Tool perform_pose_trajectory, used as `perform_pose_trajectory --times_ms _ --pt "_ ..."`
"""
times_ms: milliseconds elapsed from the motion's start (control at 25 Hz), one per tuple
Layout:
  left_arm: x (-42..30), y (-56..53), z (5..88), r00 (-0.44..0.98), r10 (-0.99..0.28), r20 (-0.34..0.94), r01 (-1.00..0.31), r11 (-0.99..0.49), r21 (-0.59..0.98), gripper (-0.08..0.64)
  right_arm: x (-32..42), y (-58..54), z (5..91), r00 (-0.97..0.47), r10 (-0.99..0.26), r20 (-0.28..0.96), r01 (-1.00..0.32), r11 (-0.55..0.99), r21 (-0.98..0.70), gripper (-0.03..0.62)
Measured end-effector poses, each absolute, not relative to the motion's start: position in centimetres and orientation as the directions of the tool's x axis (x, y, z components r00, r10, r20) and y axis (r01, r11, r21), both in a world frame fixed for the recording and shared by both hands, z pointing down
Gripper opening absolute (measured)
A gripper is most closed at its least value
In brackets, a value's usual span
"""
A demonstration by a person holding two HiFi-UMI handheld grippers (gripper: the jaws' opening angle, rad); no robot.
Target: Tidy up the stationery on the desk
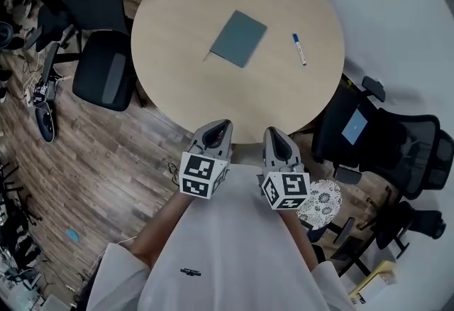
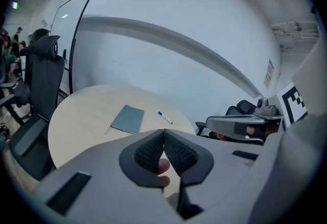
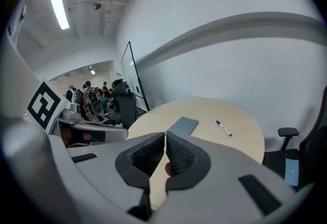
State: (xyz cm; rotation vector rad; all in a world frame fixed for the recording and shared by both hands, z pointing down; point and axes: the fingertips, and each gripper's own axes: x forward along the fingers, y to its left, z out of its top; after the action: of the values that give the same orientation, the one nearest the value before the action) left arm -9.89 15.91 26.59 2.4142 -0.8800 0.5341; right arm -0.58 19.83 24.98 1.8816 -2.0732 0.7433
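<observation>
My left gripper (image 1: 218, 125) and right gripper (image 1: 274, 133) are both clenched on nothing, by the near edge of the round, pale wood-grain table (image 1: 177, 68). On it lie a flat, rectangular grey-green notebook (image 1: 239, 38) and, apart to its right, a slim white pen (image 1: 299, 48).

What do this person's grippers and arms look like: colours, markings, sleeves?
Both the left gripper and right gripper are grey plastic, tapering to two jaws lined with dark ribbed pads. Each carries a white cube printed with black square markers. No cables show. The person wears a white shirt with short sleeves.
</observation>
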Motion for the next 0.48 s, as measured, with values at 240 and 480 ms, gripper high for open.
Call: perform_pose_trajectory --times_ms 240,480 --pt "-7.0 12.1 28.4 0.687 -0.471 0.553 -0.702 -0.628 0.337 0.018 1.9 14.5 26.3 -0.216 -0.841 0.496 -0.964 0.101 -0.248 0.034" --pt "-5.4 8.7 29.1 0.636 -0.508 0.581 -0.757 -0.558 0.34 0.018 3.7 10.2 27.6 -0.293 -0.802 0.52 -0.939 0.14 -0.314 0.034"
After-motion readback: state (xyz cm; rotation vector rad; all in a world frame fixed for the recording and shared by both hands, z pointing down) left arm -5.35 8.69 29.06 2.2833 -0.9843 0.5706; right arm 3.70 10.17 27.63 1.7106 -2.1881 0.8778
